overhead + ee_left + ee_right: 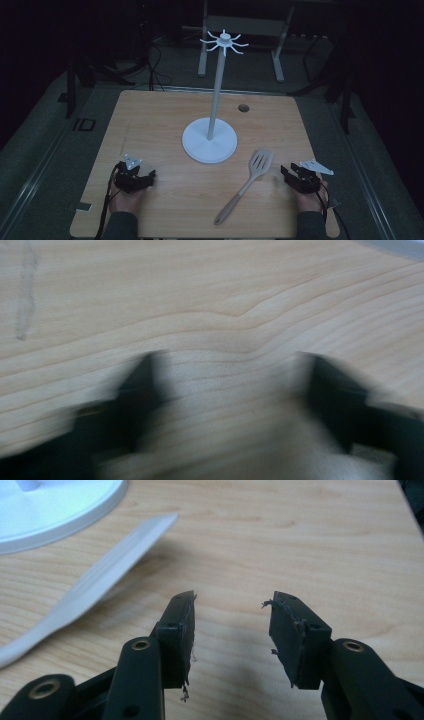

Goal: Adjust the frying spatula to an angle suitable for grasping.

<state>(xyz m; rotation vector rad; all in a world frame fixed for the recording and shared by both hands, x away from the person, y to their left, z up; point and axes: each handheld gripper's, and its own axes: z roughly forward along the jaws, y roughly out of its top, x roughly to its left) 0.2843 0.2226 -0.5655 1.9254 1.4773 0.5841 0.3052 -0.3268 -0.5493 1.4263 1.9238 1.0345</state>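
Your table carries the stand at frame centre. The spatula lies lower right of it, just left of your right gripper. Your left gripper sits lower left.

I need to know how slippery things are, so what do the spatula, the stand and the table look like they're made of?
Spatula: slotted pale head, likely matte plastic or silicone; the tan handle could be wood or plastic, too dim to tell. Stand: smooth white, its base rim faintly glossy in the right gripper view, so plastic or painted metal. Table: light wood grain, matte, maybe laminate.
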